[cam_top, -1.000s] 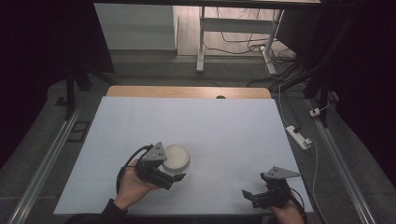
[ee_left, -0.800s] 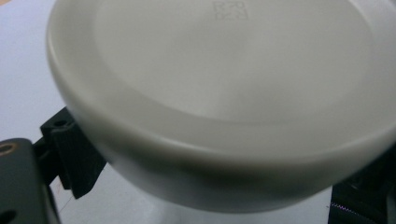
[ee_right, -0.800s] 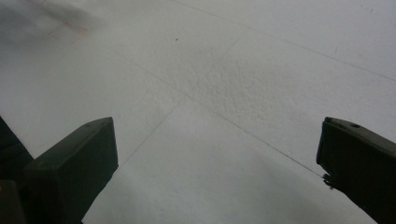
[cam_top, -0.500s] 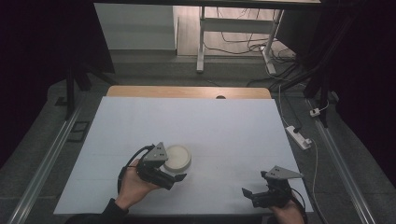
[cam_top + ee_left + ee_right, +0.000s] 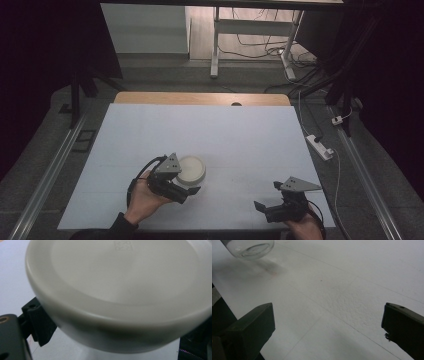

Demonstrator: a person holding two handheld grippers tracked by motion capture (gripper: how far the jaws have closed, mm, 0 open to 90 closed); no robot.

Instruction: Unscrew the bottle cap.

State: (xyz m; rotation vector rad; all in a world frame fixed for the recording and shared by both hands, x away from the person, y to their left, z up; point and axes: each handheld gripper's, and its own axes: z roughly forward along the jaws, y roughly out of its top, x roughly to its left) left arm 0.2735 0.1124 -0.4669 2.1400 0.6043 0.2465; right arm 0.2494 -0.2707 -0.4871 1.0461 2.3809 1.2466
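Almost nothing has shifted since a second ago: the left gripper [image 5: 186, 188] sits in the same spot at the near left of the counter [image 5: 240, 135], and the right gripper [image 5: 265, 206] has barely stirred at the near right edge. And look at the left one, its jaws clamped either side of the jar [image 5: 191, 170], just beneath the wide white lid [image 5: 120, 290]. That lid faces up toward the high view's camera, so the jar's long axis runs roughly vertical, tipped a touch if at all. In the right gripper view the jar's clear glass base [image 5: 249, 248] hangs just above the counter, with a shadow beneath it. Over on the right, the jaws are spread wide with nothing between them, hovering low, well apart from the jar.
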